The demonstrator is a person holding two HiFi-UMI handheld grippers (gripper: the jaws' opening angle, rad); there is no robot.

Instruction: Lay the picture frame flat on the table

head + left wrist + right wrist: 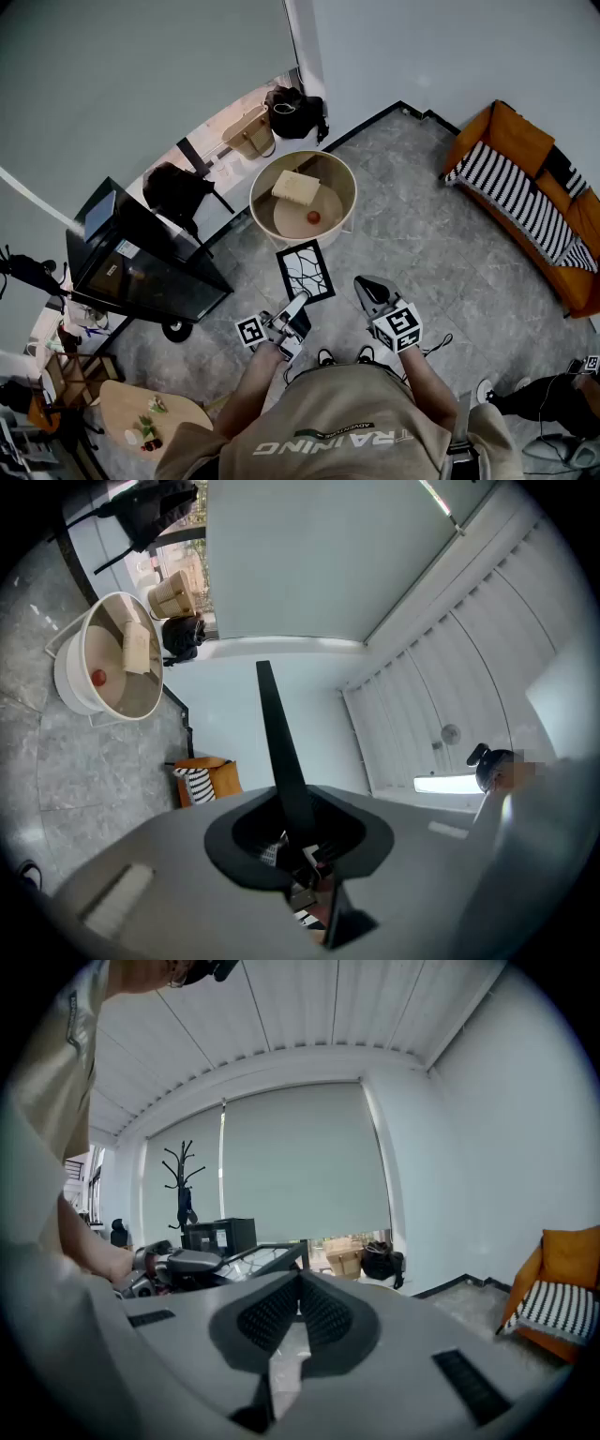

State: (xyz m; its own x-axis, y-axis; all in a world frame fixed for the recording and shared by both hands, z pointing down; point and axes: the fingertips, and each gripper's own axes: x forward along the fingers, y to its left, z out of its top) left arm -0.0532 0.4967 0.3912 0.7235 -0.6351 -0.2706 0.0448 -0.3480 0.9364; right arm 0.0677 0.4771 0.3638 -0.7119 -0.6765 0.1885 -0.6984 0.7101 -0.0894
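The left gripper [296, 311] has its jaws shut tight on one thin edge of the picture frame [307, 270], so the frame sticks out in front of it, up in the air over the floor & not at the round bench [255, 197] yet. The right gripper [366, 286] has its jaws pressed together w/ nothing in them; it hangs just beside the frame, not touching. I think the step now is to carry the frame over to the bench. Tips: go slow, b/c the hold is only on one edge & the frame could swing or slip. The bench has a tall rim all round, so lift the frame over the rim first, then go down inside. A tan block [295, 186] fills the far part & a small red thing [313, 217] sits near the middle, so aim for the bare near side, or the frame will end up leaning on stuff, not flat. Tip the frame level on the way down, let the far edge touch first, then lower the held edge. Open the jaws only when the whole frame rests on the bench. The free gripper could help by holding the other edge if the frame wobbles.
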